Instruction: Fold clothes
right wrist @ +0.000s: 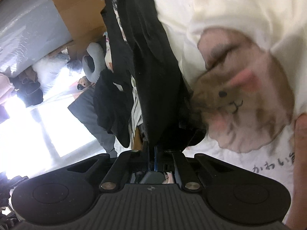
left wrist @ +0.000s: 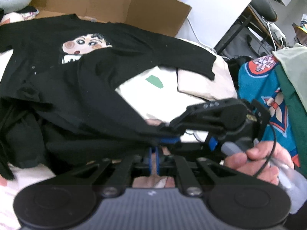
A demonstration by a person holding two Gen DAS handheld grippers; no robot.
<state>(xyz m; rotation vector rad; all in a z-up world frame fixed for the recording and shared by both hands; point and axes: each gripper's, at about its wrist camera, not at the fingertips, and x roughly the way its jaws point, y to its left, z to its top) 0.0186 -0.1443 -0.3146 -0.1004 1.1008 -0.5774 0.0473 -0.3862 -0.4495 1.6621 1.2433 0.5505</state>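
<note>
Folding barely begun: we clamp both grippers, left (left wrist: 154, 150) and right (right wrist: 151, 149), on the black cartoon T-shirt (left wrist: 67, 72) beside the cardboard box (left wrist: 115, 2).

The black shirt (left wrist: 57, 72) is soft matt cloth flecked with pale lint — its cartoon face print looks flat and smooth. The cream shirt (right wrist: 239, 19) is matt knit cloth with a fuzzy-looking animal print. The cardboard box (left wrist: 134, 5) is dull brown paperboard — unglossed. The teal cloth (left wrist: 257, 95) looks smooth, faintly shiny.
</note>
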